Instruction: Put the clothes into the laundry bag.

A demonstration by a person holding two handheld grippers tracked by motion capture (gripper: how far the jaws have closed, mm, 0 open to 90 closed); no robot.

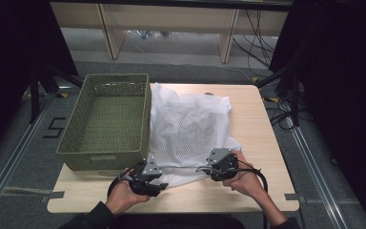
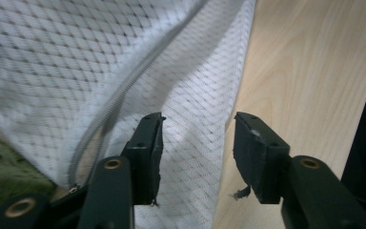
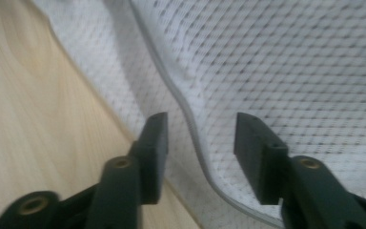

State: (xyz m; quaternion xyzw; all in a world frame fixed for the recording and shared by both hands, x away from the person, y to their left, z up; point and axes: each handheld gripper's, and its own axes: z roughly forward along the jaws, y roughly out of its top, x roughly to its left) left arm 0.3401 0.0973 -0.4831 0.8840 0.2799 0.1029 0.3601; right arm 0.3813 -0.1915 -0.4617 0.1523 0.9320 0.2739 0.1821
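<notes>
A white mesh laundry bag with a grey zipper lies spread on the wooden table, beside a green woven basket. My left gripper is at the bag's near left corner. In the left gripper view it stands open over the mesh bag, with the zipper just left of the jaws and the bag's edge between them. My right gripper is at the bag's near right edge. In the right gripper view it is open, with the bag's zipper seam running between its jaws.
The basket is empty and fills the table's left side, its near corner overhanging the edge. Bare tabletop lies right of and in front of the bag. Beyond the table are wooden shelf legs and loose cables on the floor.
</notes>
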